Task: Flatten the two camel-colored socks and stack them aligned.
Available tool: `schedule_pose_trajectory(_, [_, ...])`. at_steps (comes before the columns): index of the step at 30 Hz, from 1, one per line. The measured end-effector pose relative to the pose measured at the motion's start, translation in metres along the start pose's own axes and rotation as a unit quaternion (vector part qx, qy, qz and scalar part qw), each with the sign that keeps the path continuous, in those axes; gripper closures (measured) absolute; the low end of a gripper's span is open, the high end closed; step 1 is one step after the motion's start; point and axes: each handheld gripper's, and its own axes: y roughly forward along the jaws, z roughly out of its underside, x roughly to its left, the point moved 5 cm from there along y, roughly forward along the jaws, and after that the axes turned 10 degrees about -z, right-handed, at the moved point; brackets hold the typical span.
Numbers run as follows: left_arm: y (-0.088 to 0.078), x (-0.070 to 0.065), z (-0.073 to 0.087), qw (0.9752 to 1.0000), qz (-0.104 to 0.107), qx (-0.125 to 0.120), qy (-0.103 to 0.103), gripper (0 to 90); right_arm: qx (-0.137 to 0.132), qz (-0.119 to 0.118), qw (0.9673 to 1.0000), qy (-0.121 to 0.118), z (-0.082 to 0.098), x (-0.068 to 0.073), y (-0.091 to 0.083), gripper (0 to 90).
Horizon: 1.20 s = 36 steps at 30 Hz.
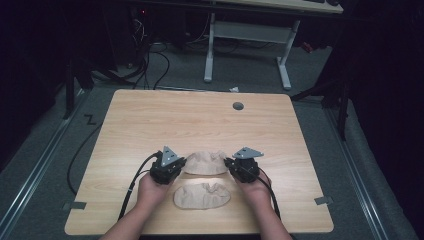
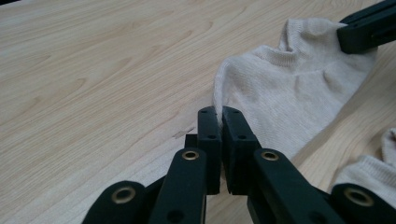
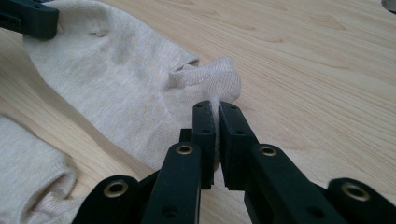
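Note:
A beige ankle sock lies across the wooden table, with one gripper at each end of it. My left gripper is shut on the sock's left edge; in the left gripper view its jaws pinch a raised fold of the sock. My right gripper is shut on the right end, where its jaws clamp the ribbed cuff of the sock. A second beige sock lies loose just nearer the person, between the two hands.
A round grommet hole sits near the table's far edge. Small tape pieces mark the near corners. Beyond the table stand a white desk frame and floor cables. The far half of the table is bare wood.

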Motion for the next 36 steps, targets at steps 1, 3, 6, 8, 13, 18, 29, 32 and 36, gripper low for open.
schedule_pose_trajectory(1, [0.0,0.0,0.0,1.0,0.001,-0.001,-0.001,86.7,-0.001,0.002,1.0,0.0,0.0,0.0,-0.001,85.7])
schedule_pose_trajectory(3, [0.002,0.0,-0.001,1.0,0.004,0.001,0.001,86.6,-0.002,0.002,1.0,-0.003,0.001,0.001,-0.002,85.6])
schedule_pose_trajectory(6, [0.005,0.001,0.002,0.9999,0.009,0.007,-0.001,86.6,-0.002,-0.002,1.0,0.005,0.001,-0.001,-0.003,85.7])
schedule_pose_trajectory(8, [0.007,0.003,0.007,0.9999,0.008,0.013,-0.004,86.6,0.001,0.0,1.0,0.001,0.001,-0.002,-0.002,85.7])
schedule_pose_trajectory(13, [-0.004,0.006,0.005,1.0,-0.001,0.005,-0.005,86.6,0.001,0.001,0.9999,-0.015,0.0,0.005,-0.001,85.7])
schedule_pose_trajectory(18, [-0.025,0.003,0.0,0.9999,0.001,-0.015,-0.007,86.7,-0.012,0.001,0.9997,-0.021,-0.003,0.014,-0.014,85.6])
schedule_pose_trajectory(29, [-0.04,-0.001,0.005,0.9999,0.011,-0.009,-0.001,86.6,-0.023,-0.009,0.999,-0.036,-0.002,0.027,-0.029,85.6])
schedule_pose_trajectory(32, [-0.048,-0.002,0.007,0.9999,0.011,-0.009,0.005,86.6,-0.021,-0.014,0.9988,-0.041,0.001,0.034,-0.031,85.6])
schedule_pose_trajectory(36, [-0.058,-0.005,0.011,0.9998,0.017,-0.009,0.008,86.5,-0.023,-0.019,0.9983,-0.05,0.004,0.042,-0.036,85.7])
